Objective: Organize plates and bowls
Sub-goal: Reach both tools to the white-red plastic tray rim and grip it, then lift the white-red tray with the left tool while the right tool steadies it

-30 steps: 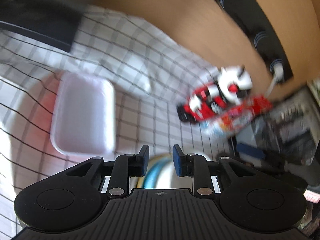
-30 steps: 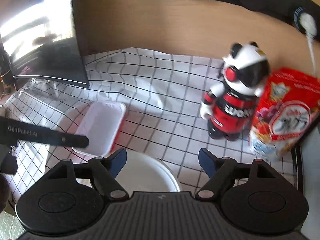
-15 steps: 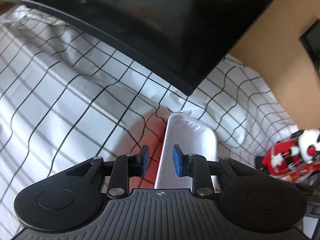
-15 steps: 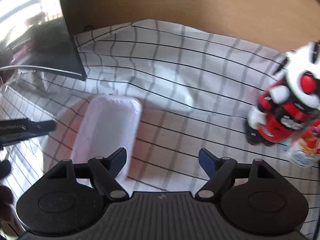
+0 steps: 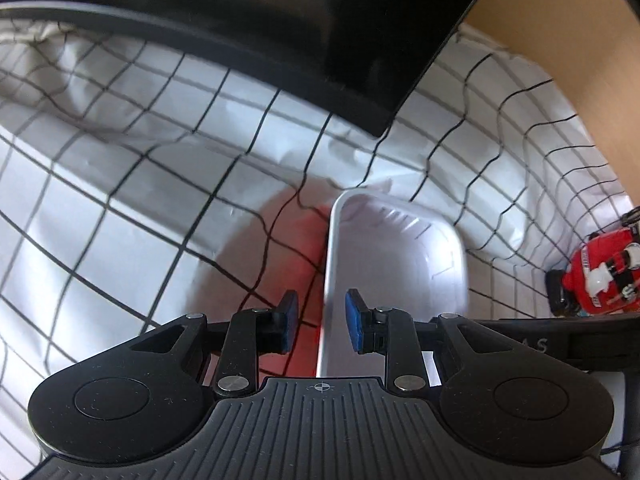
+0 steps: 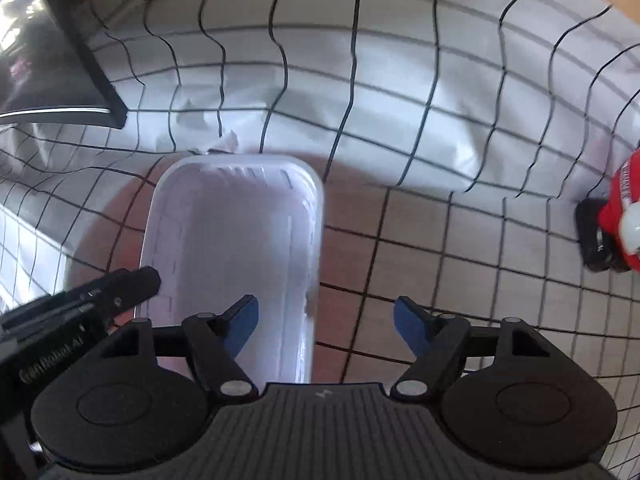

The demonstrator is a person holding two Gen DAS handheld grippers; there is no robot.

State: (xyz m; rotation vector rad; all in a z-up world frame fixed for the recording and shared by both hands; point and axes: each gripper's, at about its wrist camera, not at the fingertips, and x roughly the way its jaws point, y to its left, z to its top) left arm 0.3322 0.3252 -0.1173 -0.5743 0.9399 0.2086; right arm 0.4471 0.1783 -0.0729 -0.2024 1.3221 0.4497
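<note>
A wooden table (image 5: 560, 40) is covered by a wrinkled white cloth with black grid lines (image 6: 400, 100). On the cloth lie a white rectangular tray (image 6: 232, 248), a red toy figure (image 6: 616, 232) toward the right edge, and a dark monitor (image 5: 280, 20) toward the back.

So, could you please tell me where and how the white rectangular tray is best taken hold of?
Probably by a long rim of the white tray, pinched from above with one pad inside and one outside. The rims are thin and raised, and the tray is too wide to span. The left gripper already straddles one long rim; the right gripper straddles the other, jaws open.
</note>
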